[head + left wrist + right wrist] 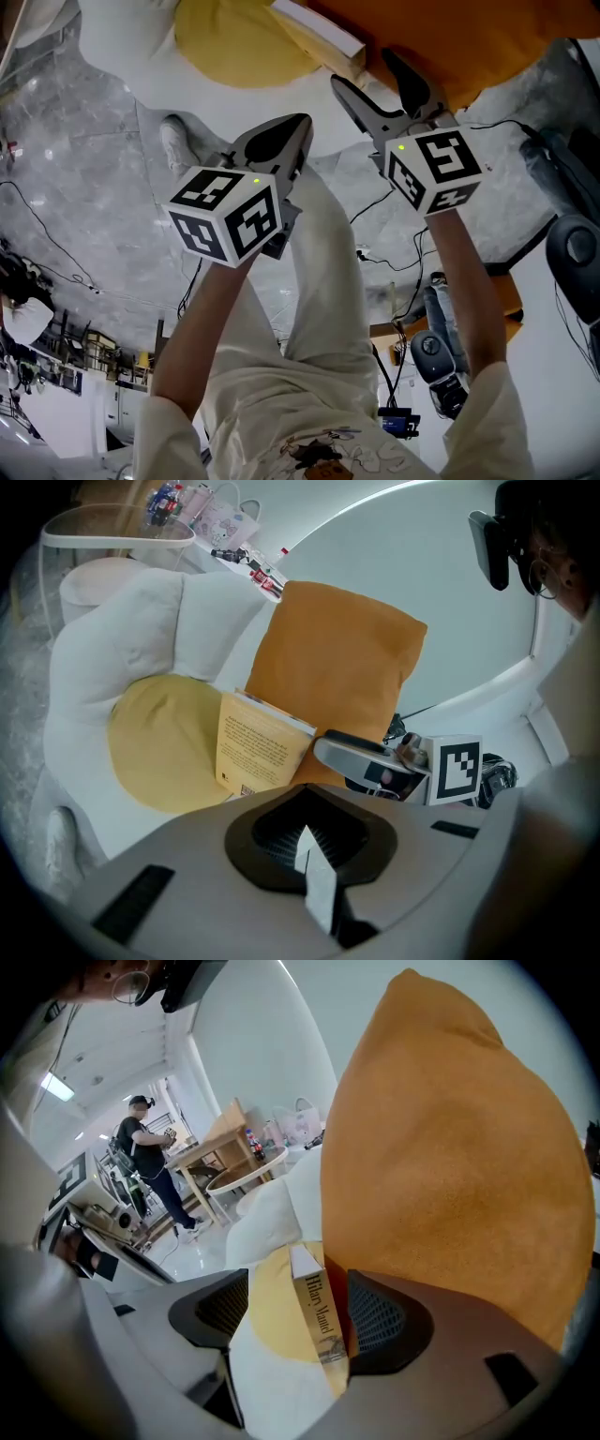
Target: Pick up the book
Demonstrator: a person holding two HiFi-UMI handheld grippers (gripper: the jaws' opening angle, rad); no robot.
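Early in the task as far as I can judge: the book [317, 1324] is not lifted. It stands on edge on the white armchair [122, 639], wedged between the round yellow cushion [159, 742] on its left and the orange pillow [450, 1147] on its right, spine facing the near side. The right gripper [300, 1312] is lined up on it with jaws spread wide. The spine sits in the gap between the two ribbed pads, much closer to the right pad, touching it or just beside it (can't tell which), with a clear gap to the left pad. So the approach looks done; closing on the spine and lifting are left. In the head view the right gripper [370, 80] points at the far edge of the seat where the book's [319, 33] white page block shows, just left of the pillow. The left gripper [309, 846] is pressed together with nothing in it, only a thin seam between its pads. It hangs back on the near left, well apart from the book [261, 747], which shows cover-on in its view with the other gripper at the book's lower right corner. In the head view the left gripper [281, 141] also reads as closed and empty — not part of the grasp at this point, by the look of it.
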